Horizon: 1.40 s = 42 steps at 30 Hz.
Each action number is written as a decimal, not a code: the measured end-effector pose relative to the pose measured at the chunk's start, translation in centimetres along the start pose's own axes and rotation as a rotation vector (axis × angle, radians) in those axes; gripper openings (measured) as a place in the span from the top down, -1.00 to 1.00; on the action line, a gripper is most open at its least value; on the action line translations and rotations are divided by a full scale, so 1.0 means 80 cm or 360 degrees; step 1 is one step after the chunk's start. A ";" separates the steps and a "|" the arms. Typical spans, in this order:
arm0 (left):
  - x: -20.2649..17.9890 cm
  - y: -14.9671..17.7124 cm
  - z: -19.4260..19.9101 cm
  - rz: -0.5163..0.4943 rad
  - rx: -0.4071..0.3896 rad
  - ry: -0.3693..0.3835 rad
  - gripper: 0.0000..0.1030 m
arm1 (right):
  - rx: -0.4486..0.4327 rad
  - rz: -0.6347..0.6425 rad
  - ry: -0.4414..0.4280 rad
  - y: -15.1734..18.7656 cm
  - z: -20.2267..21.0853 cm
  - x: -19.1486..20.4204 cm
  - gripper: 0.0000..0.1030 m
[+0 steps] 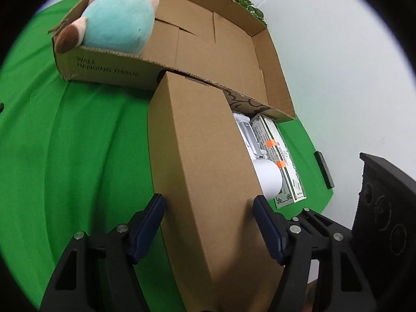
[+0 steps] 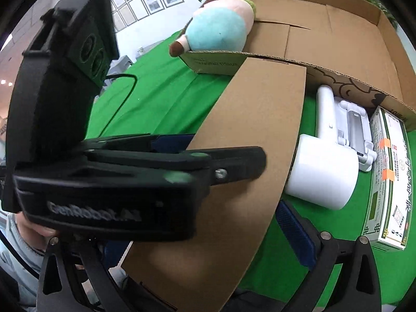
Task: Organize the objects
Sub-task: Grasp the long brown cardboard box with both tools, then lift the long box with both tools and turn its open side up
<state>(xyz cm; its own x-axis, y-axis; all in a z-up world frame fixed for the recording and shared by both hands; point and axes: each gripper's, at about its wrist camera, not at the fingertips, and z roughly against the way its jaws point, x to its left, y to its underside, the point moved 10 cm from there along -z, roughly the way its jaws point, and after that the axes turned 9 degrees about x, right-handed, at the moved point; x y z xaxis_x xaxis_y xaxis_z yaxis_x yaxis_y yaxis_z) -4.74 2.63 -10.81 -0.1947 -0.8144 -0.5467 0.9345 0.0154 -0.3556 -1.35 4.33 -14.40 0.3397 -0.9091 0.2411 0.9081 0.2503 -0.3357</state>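
Note:
A long closed cardboard box [image 1: 200, 161] lies on the green cloth, its far end against a big open carton [image 1: 221, 52]. My left gripper [image 1: 209, 223] straddles the box's near end, both blue pads against its sides. In the right wrist view the same box [image 2: 249, 161] runs between my right gripper's fingers [image 2: 293, 231]; the left gripper [image 2: 130, 166] crosses in front and hides my right gripper's left finger. A teal and pink plush toy [image 1: 117, 20] lies in the carton's left end.
Right of the long box lie a white handheld appliance [image 2: 325, 166] and a green and white printed box [image 2: 387, 187]. A black cable [image 2: 122, 98] runs over the green cloth [image 1: 78, 143]. A white wall [image 1: 338, 65] stands at the right.

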 end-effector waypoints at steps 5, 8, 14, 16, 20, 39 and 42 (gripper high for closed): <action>-0.004 0.005 0.007 -0.0040 -0.0010 -0.0023 -0.33 | -0.0033 0.0001 0.0085 0.002 -0.001 0.000 -0.95; -0.004 0.008 0.009 -0.0026 -0.0009 -0.0015 -0.34 | -0.0055 -0.0006 0.0080 0.003 -0.003 0.007 -0.89; 0.006 0.007 0.051 0.0029 -0.0145 -0.0041 -0.34 | -0.0073 -0.0048 -0.0128 0.001 -0.003 0.027 -0.86; 0.008 0.004 0.067 0.0041 -0.0192 -0.0045 -0.34 | -0.0069 -0.0072 -0.0267 -0.002 -0.004 0.036 -0.86; 0.002 -0.002 0.081 0.0035 -0.0227 -0.0021 -0.33 | -0.0066 -0.0095 -0.0462 -0.006 -0.004 0.042 -0.86; -0.018 -0.016 0.038 0.0031 -0.0175 -0.0081 -0.34 | -0.0172 -0.0168 -0.0341 0.019 0.063 -0.043 -0.97; 0.003 -0.009 0.039 0.0114 -0.0174 -0.0062 -0.34 | -0.0187 -0.0061 -0.0304 0.022 0.068 -0.024 -0.89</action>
<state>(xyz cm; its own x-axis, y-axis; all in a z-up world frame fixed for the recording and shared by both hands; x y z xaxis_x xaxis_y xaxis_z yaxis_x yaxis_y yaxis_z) -4.51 0.59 -8.29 -0.1147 -0.8306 -0.5449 0.9072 0.1359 -0.3982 0.93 8.32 -10.48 0.3558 -0.8347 0.4203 0.8904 0.1660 -0.4239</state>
